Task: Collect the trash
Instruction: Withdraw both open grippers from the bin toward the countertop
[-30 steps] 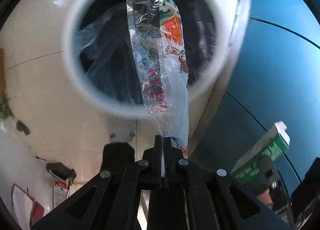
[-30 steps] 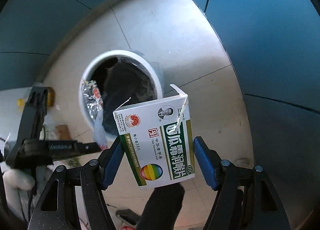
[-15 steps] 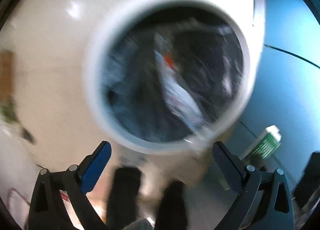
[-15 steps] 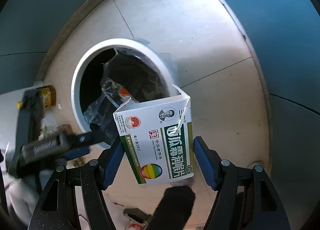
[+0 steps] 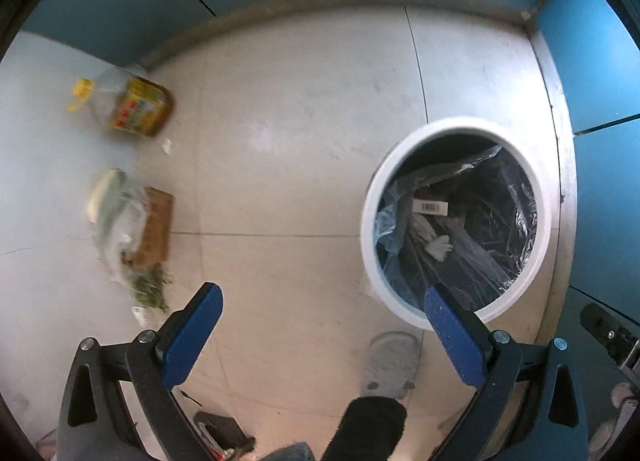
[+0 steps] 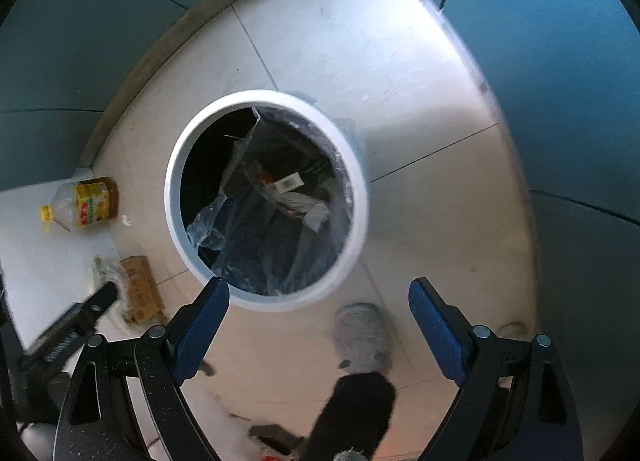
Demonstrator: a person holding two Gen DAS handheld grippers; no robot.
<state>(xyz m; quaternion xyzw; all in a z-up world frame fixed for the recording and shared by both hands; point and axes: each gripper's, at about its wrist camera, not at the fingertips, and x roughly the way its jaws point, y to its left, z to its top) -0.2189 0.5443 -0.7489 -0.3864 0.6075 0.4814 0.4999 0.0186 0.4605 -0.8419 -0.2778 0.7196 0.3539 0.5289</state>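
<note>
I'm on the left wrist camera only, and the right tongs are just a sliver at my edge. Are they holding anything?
Observer: No. The right tongs are open and empty.
Operator: Where are they pointing?
Observer: Down at the trash bin. Its near rim shows between their blue pads.
Operator: I see one grey shoe below the bin. Anything else down there?
Observer: Yes. To the right of that grey shoe, the toe of a second shoe peeks out above the right finger.
</note>
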